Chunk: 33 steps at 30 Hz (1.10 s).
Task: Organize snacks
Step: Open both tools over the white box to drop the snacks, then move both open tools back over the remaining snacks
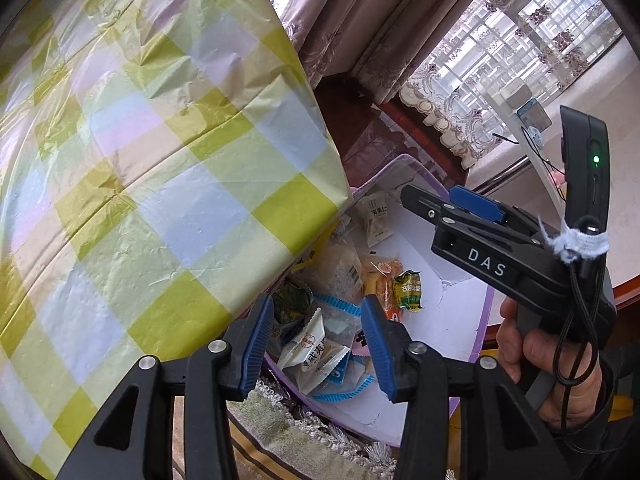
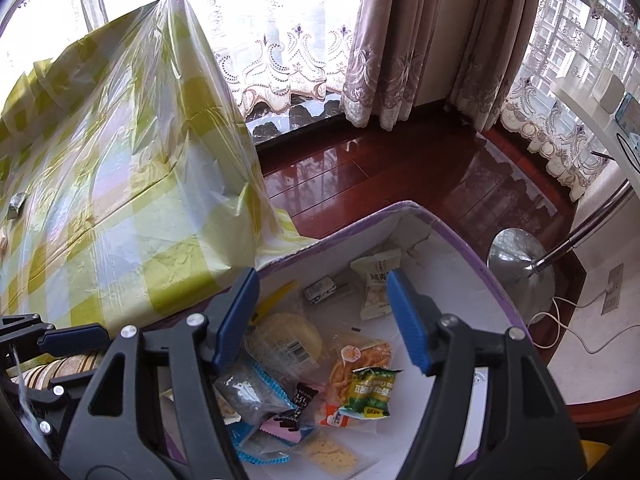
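At the far left a table draped in a green, yellow and pale-blue checked plastic tablecloth [image 1: 152, 168] fills most of the left wrist view, its corner hanging down over the near edge of the box. Just right of that corner, on the floor, sits a white cardboard box with purple edging [image 2: 448, 216], and all the snacks in sight lie inside it.

The left gripper [image 1: 318, 344] points steeply down over the box's near end with its blue-padded jaws partly apart; nothing is pinched between them. Through the gap shows a white sachet with red print [image 1: 308, 344] lying on blue-edged clear packets [image 1: 340, 384], though whether the pads brush the pile is hard to judge from this angle.

Further right in the box are a round pale cake in a clear wrapper [image 2: 286, 340], an orange snack bag [image 2: 360, 360] and, on top of its lower part, a green pea packet [image 2: 370, 392]. Towards the far wall lies a white packet with a biscuit picture [image 2: 376, 284].

The right gripper [image 2: 324, 320] hangs above these with its jaws spread wide and empty. In the left wrist view a hand [image 1: 536, 344] grips its black handle. Beyond the box is red glossy wood flooring [image 2: 400, 168], lace curtains [image 2: 384, 40] and a chrome stand base [image 2: 520, 256].
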Motion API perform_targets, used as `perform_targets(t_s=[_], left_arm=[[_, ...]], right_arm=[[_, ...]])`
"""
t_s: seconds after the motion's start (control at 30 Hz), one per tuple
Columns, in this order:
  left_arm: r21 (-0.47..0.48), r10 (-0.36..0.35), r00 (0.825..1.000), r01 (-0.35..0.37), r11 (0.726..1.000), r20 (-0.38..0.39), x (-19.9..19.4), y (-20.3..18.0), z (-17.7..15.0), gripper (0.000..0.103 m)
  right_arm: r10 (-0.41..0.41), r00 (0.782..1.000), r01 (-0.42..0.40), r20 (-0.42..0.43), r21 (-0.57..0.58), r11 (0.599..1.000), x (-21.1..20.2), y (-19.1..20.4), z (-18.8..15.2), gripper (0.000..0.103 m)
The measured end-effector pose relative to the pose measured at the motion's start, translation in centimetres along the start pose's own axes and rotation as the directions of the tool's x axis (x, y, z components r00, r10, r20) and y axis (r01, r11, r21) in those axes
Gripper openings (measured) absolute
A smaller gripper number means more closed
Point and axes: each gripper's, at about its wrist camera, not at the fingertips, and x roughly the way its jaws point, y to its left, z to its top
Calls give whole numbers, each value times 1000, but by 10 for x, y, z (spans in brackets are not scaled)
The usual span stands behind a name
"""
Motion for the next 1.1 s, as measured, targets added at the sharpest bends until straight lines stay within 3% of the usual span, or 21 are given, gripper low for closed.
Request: perform_targets(t_s=[0.17, 0.37, 0.7, 0.83, 0.97, 1.1], left_arm=[[-41, 27, 999, -25, 999, 47, -17, 24, 1, 47], [-126, 109, 988, -95, 987, 111, -42, 66, 0, 47], [-332, 269, 944, -195, 923, 193, -98, 163, -12, 47], [-481, 334, 915, -194, 855, 224, -130, 218, -27, 47], [-616, 431, 865, -198, 763, 257, -165, 270, -45, 47], [-729, 537, 807, -210, 651, 247, -193, 316, -67, 52]], right_arm=[[5, 1000, -5, 0, -20, 1000, -2, 11, 2, 70], [35, 999, -34, 5, -60, 998, -6, 36, 4, 70], [119, 993, -115, 10, -162, 980, -13, 100, 11, 71], [149, 989, -143, 14, -194, 971, -17, 128, 16, 71], [178, 984, -170, 17, -234, 957, -17, 157, 22, 71], [219, 975, -207, 19, -261, 943, -18, 185, 30, 71]])
